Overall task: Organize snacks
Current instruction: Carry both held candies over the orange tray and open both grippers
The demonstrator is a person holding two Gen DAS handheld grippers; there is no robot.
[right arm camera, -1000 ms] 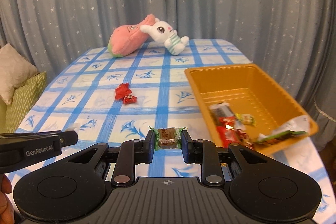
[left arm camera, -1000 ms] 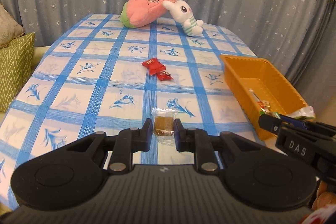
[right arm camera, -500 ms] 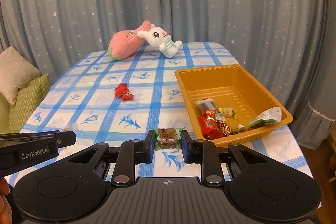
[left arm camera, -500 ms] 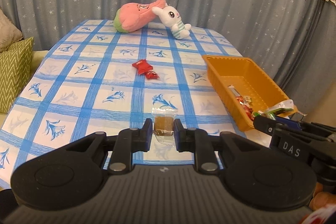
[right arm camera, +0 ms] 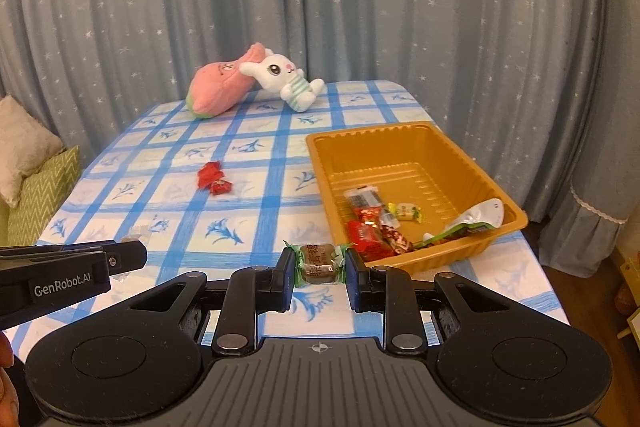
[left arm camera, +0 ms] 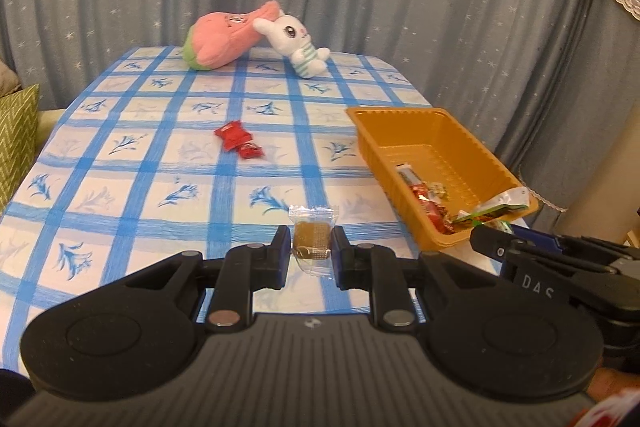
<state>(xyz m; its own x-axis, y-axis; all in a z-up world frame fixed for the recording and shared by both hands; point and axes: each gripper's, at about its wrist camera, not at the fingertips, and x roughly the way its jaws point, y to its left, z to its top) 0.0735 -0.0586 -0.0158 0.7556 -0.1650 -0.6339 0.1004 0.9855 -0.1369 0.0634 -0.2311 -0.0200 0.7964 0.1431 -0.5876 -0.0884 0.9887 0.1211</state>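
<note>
left tongs (left arm camera: 311, 250) pinched on a clear-wrapped brown square candy (left arm camera: 311, 242) | right tongs (right arm camera: 319, 266) clamped on a green-wrapped brown candy (right arm camera: 318, 262) – both up off the checked counter (right arm camera: 256, 223), near the orange plastic tray (right arm camera: 444, 147) by its right edge | risk: slippery wrappers, thin grip – either could drop short of the tray

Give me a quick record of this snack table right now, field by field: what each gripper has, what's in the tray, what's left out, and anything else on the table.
left gripper: shut on a brown snack in a clear wrapper
right gripper: shut on a brown candy in a green wrapper
orange tray: at the table's right side, holds several wrapped snacks
left out: two red wrapped candies on the cloth, mid-table
far end: pink plush and white rabbit plush, touching
surface: blue checked tablecloth
</note>
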